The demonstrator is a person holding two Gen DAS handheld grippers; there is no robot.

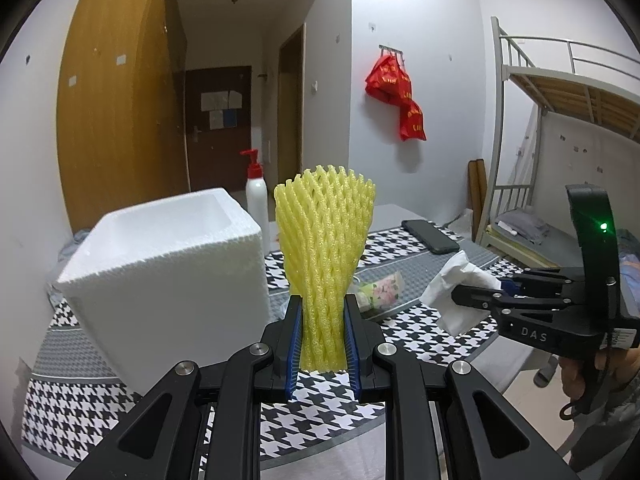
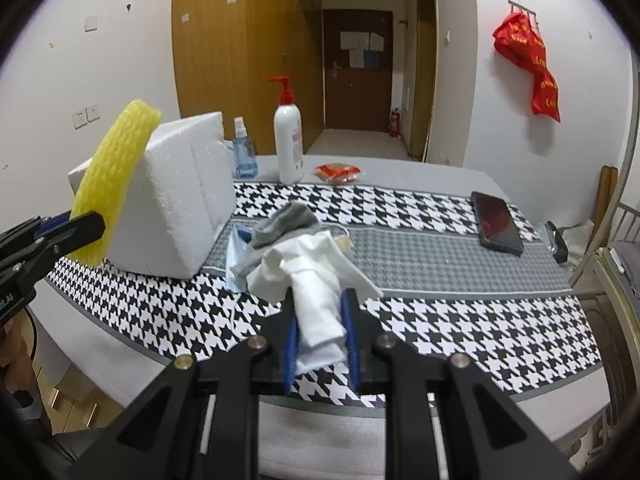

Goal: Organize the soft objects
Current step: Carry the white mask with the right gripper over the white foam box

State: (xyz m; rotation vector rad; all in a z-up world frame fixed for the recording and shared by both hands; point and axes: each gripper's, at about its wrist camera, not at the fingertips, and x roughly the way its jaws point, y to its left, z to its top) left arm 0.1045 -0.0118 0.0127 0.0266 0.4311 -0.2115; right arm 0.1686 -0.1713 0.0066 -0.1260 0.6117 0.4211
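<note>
My left gripper [image 1: 323,312] is shut on a yellow foam fruit net [image 1: 325,248] and holds it upright above the table, just right of the white foam box [image 1: 168,276]. The net [image 2: 114,176] and left gripper [image 2: 86,226] also show in the right wrist view, in front of the box [image 2: 176,204]. My right gripper [image 2: 322,300] is shut on a white tissue [image 2: 316,292], held above the table; it also shows in the left wrist view [image 1: 460,296]. A grey sock [image 2: 286,220] and a blue face mask [image 2: 236,256] lie beside the box.
The table has a houndstooth cloth [image 2: 460,328]. A white pump bottle [image 2: 288,140], a blue spray bottle [image 2: 243,156], a red packet [image 2: 339,172] and a black phone [image 2: 496,222] lie on it. A floral packet [image 1: 380,288] lies behind the net. A bunk bed [image 1: 560,120] stands at right.
</note>
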